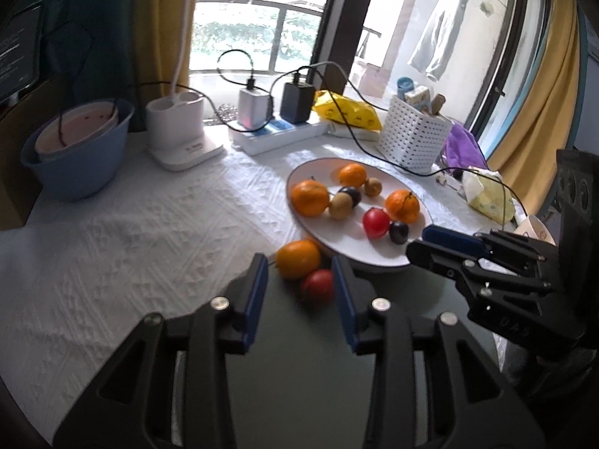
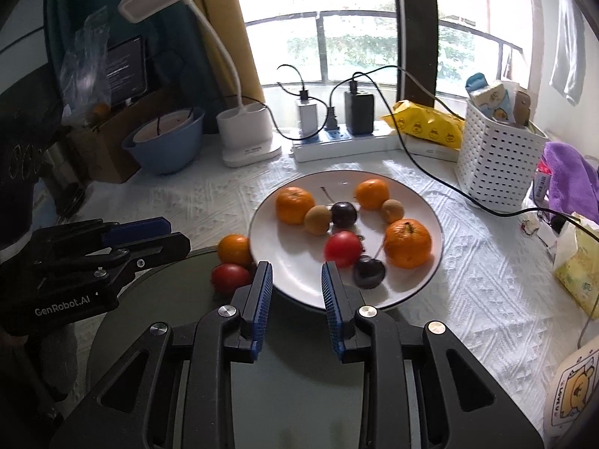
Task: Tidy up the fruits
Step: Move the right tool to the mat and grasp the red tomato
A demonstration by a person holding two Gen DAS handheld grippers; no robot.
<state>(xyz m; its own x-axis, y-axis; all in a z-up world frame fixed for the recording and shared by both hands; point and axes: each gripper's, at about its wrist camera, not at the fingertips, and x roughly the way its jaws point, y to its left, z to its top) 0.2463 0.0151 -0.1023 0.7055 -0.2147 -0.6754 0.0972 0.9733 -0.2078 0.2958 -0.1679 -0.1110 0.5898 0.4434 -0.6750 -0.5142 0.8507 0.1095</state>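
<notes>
Fruit is split between two spots: most of it lies on a white plate [image 2: 419, 288] on the cloth-covered surface [image 2: 468, 269], where three oranges [image 2: 407, 243], two brownish round fruits [image 2: 317, 219], two dark plums [image 2: 368, 272] and a red tomato [image 2: 342, 249] sit apart from one another or lightly touching. Just off the plate's near-left rim, a loose orange [image 1: 297, 258] and a second red tomato [image 1: 317, 287] rest touching each other at the edge of a dark round tray [image 2: 168, 280]. Left claw [image 1: 299, 288] hangs over that tray with its blue-padded jaws spread, the loose pair lying just beyond the tips and between them in its view. Right claw [image 2: 295, 284] is likewise spread and holds nothing, its tips over the plate's near rim. Behind stand a white perforated basket [image 2: 494, 164], a power strip [image 2: 348, 144] with chargers and a blue bowl [image 2: 168, 149].
</notes>
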